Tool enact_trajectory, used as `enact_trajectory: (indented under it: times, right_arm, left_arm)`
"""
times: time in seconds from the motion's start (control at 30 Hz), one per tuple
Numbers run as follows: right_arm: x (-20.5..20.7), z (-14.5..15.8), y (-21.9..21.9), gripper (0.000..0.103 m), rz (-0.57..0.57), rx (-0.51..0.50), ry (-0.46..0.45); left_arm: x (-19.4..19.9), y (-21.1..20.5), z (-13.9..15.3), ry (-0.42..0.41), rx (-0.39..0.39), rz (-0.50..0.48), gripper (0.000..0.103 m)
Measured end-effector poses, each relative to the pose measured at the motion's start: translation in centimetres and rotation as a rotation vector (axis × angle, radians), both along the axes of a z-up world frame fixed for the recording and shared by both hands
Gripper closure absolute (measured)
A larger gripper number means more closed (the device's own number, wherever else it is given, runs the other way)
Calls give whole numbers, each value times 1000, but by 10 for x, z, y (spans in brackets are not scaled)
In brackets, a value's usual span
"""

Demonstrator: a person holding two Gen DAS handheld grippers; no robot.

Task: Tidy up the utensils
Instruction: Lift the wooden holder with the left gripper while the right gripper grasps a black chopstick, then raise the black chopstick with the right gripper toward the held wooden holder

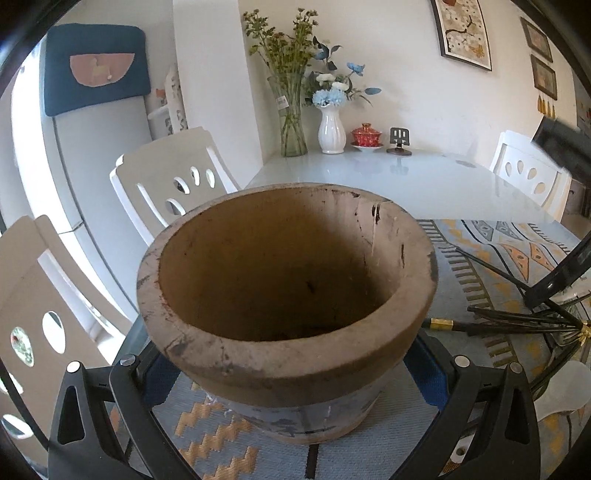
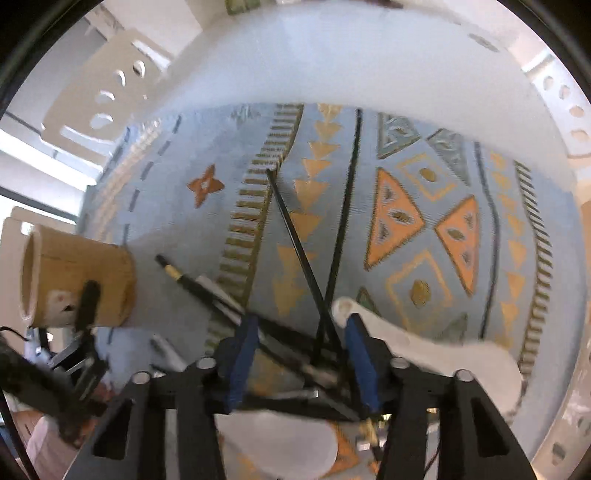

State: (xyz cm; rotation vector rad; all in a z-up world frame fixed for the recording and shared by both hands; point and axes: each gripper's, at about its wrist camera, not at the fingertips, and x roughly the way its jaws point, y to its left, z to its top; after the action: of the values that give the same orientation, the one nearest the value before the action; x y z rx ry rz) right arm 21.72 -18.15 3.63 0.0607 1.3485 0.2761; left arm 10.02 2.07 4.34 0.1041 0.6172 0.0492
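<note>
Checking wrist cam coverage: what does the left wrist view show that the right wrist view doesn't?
Left wrist only: the inside of the bamboo holder, empty, gripped by the left gripper; two flower vases, a red lidded cup and wall pictures.

Right wrist only: the right gripper, jaws part closed around black utensil handles, blurred; grip unclear.

Both: the holder, patterned mat, black chopsticks, white spoons, white chairs.

A brown bamboo holder [image 1: 284, 295] is seen upright and empty, set between the left claw's fingers. Black chopsticks [image 2: 314, 266] are crossed and white spoons [image 2: 436, 350] laid flat around the right claw.
</note>
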Motion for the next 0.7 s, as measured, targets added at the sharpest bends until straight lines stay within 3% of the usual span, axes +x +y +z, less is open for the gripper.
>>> enact_trajectory:
  times: [0.07, 0.13, 0.2, 0.47, 0.7]
  right_arm:
    - [8, -13, 2, 74, 10, -23, 26]
    - [11, -13, 4, 94, 7, -28, 0]
    - [9, -15, 4, 98, 5, 23, 15]
    - [-16, 9, -17, 98, -34, 214, -6]
    - [-28, 17, 4, 98, -5, 264, -9]
  left_arm:
    - [2, -1, -2, 12, 2, -1, 0]
    - [6, -4, -4, 35, 11, -8, 2]
    - [7, -6, -5, 38, 23, -7, 5]
    - [0, 1, -3, 31, -28, -6, 5]
    - [-13, 1, 4, 38, -53, 0, 6]
